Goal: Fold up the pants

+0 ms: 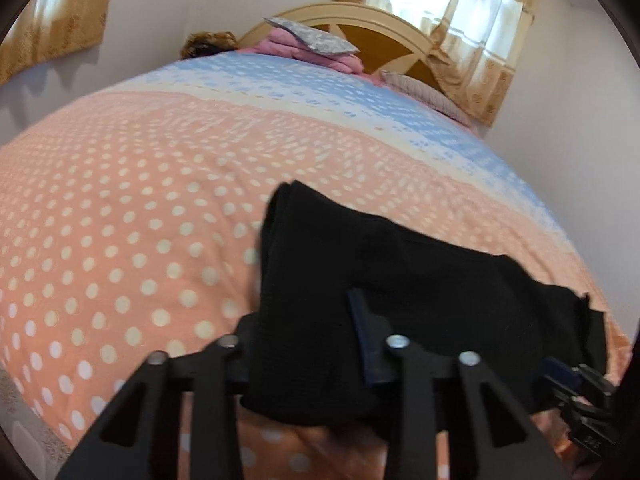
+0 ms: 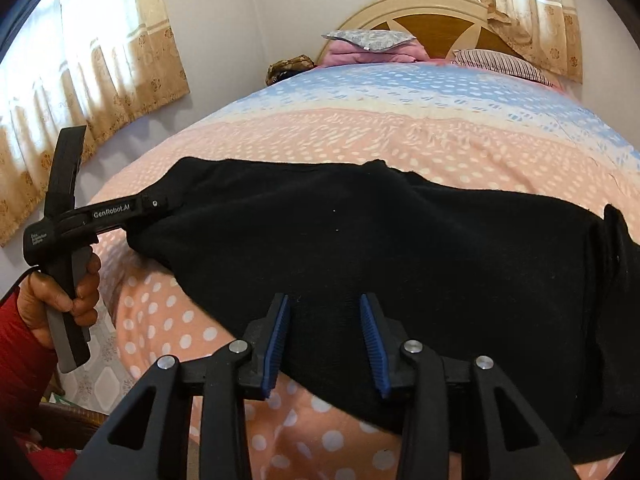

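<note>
Black pants (image 2: 400, 248) lie spread across the near part of a bed with a pink polka-dot cover (image 2: 360, 140). In the left wrist view the pants (image 1: 400, 264) drape over my left gripper (image 1: 312, 344); one blue pad (image 1: 362, 320) shows, the other finger is hidden under the cloth. In the right wrist view the left gripper (image 2: 160, 204) reaches into the pants' left end, its tips hidden by the cloth. My right gripper (image 2: 326, 340) is open, its blue pads (image 2: 278, 340) on either side of the pants' near edge.
The bedcover (image 1: 140, 220) turns blue towards the headboard (image 2: 420, 16). Pink folded bedding (image 2: 372, 52) and a striped pillow (image 2: 500, 62) lie at the head. Curtains (image 2: 100, 60) hang left and right. A hand in a red sleeve (image 2: 80, 292) holds the left gripper's handle.
</note>
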Demonstrator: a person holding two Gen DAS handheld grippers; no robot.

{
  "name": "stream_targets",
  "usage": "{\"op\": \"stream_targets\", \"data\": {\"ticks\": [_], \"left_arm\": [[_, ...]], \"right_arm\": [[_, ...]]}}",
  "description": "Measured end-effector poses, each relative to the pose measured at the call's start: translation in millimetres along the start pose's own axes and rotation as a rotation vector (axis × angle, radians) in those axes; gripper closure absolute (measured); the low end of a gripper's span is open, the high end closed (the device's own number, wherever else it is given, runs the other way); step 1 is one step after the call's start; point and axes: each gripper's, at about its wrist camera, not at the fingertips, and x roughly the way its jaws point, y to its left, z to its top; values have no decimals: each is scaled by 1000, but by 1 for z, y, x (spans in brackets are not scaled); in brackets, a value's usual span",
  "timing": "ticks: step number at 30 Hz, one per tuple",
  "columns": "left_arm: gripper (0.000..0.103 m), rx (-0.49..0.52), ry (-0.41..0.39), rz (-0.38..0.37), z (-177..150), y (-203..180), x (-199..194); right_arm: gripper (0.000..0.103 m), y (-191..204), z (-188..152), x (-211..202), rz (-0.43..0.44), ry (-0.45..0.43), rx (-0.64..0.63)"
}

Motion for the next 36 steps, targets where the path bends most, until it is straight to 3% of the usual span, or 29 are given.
{"op": "stream_targets", "data": {"ticks": [5,10,14,18,23,27,29,31,33,36], "left_arm": [[77,28,-16,-20,7,-8,-9],[77,43,-69,-89,24,-34,-30],[77,157,-133,-198,32,-95,-53],[77,281,-139,-329,27,-165,-58],[77,428,-69,-500,2,-251,-40],[76,548,-2,-527,-34,-298,-13],[70,609,53,-519,-57,-312,7],[57,650,90,-501,-75,-316,18],[45,703,71,-476,-86,-314,11],[27,710,34,-488,-74,-301,-8]], "right_arm": [[64,-15,5,-15,66,-58,110],[64,-35,6,-38,3,-135,159],[64,-65,5,-54,4,-172,271],[64,-104,0,-79,-13,-225,403],[64,-144,-17,-114,-71,-287,514],[64,-174,-38,-132,-116,-314,609],[64,-184,-46,-136,-111,-319,654],[64,-190,-52,-139,-91,-323,690],[64,-191,-55,-139,-76,-320,699],[62,-193,-54,-140,-29,-327,715]]}}
